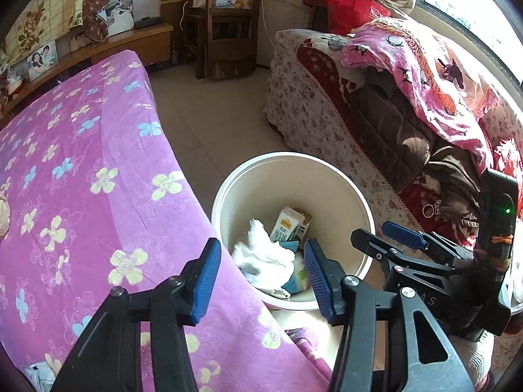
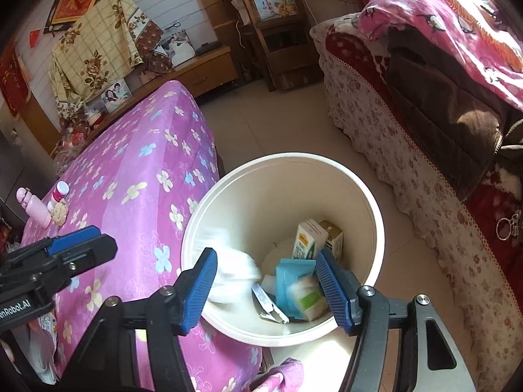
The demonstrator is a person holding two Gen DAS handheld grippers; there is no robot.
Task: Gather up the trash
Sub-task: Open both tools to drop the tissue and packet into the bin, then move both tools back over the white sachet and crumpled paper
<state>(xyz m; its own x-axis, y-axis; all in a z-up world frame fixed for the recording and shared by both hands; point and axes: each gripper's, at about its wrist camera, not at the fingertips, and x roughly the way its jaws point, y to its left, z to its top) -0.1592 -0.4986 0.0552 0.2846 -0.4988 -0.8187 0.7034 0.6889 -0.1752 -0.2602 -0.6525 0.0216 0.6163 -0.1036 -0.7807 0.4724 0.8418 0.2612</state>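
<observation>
A round cream bin (image 1: 354, 196) stands on the tiled floor at lower centre in both views, between the purple flowered bedspread (image 1: 81, 179) on the left and a floral-covered sofa (image 1: 310, 121) on the right. Inside lie crumpled white tissue (image 1: 264, 251), an upright milk carton (image 1: 286, 225) and a light blue wipes packet (image 2: 295, 285). The left gripper (image 1: 261, 281) hangs over the bin's near rim with its blue pads apart and nothing between them. The right gripper (image 2: 266, 285) also has its jaws spread over the bin, gripping nothing; the tissue shows blurred by its left pad. Only the right wrist view shows the packet clearly, a small torn wrapper (image 2: 269, 305) beside it, and a pink bottle (image 2: 32, 207) on the bed at mid left. Only the left wrist view shows the window at upper right
</observation>
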